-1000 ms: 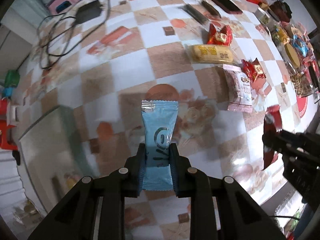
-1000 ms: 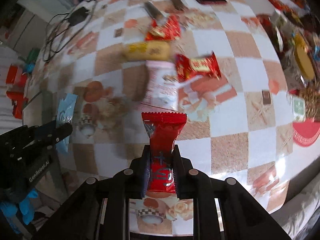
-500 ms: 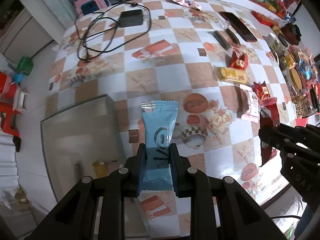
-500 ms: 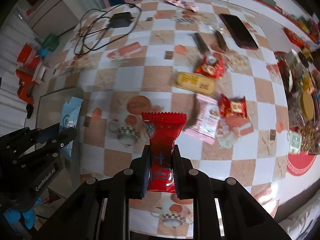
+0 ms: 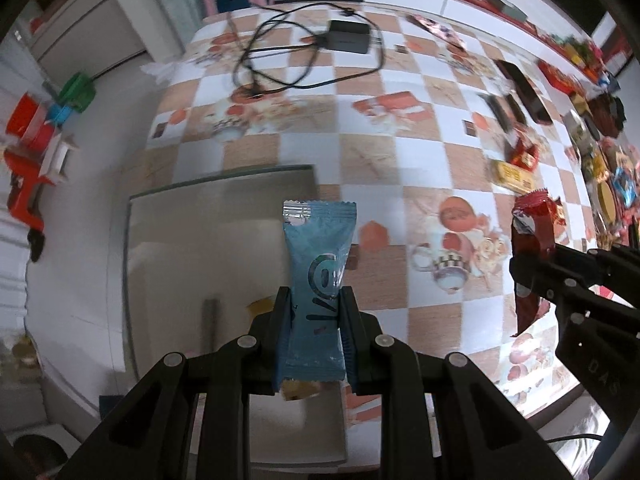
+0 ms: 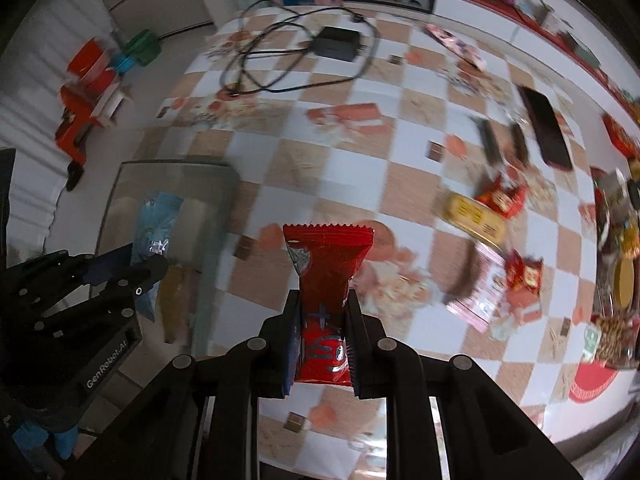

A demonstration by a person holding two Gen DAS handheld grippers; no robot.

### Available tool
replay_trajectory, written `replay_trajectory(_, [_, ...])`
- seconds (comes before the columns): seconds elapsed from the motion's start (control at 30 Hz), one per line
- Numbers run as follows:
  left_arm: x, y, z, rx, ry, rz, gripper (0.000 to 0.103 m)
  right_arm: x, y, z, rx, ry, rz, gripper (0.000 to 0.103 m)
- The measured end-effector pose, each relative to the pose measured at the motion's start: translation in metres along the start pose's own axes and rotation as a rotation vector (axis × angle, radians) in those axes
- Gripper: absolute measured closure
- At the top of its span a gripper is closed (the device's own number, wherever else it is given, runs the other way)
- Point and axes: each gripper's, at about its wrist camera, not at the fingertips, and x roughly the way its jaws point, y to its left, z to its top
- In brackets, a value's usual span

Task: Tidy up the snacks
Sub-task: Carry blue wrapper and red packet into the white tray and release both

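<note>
Both grippers have been carried off the snack pile toward the clear bin; in the earlier frames only checkered tabletop lay ahead of the jaws, now the bin sits under the left pair.

Left gripper (image 5: 314, 332): jaws clamped on the blue packet (image 5: 318, 280), held upright, its crimped end pointing away from the jaws. Directly below and ahead of the jaws the clear bin (image 5: 132, 264) is seen, with a yellowish item blurred on its floor. The packet hangs over the bin's right part, near the wall.

Right gripper (image 6: 322, 336): jaws clamped on the red packet (image 6: 326, 276), also upright. Only tabletop (image 6: 360, 168) lies under these jaws; the bin is off to their left, near, not yet reached.

Further out, right of both jaw pairs: loose snacks left on the tabletop, including a yellow bar (image 6: 474, 218), a pink pouch (image 6: 480, 292) and small red packs (image 6: 500, 198). Farthest: a black adapter with cable (image 6: 336, 44).

Risks, judged:
- Blue packet released too close to the wall: it could catch the rim and land outside.
- Grippers are converging on one bin; a clash is likely if both are lowered together.
- Red packet released before the jaws clear the bin wall: it drops on the tabletop.
- Both views are motion-blurred, so alignment is hard to confirm.
</note>
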Motion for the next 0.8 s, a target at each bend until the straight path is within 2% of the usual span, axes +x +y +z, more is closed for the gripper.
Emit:
replay_trajectory(0.5, [0.008,0.07,-0.023,-0.12,0.03,0.026,0.078,0.023,0.087,0.022,-0.15,0.043,0.055,0.082])
replay_trajectory(0.8, [0.028,0.096,-0.043,-0.173,0.094,0.042,0.078,0.046,0.125,0.025,-0.181,0.108,0.132,0.082])
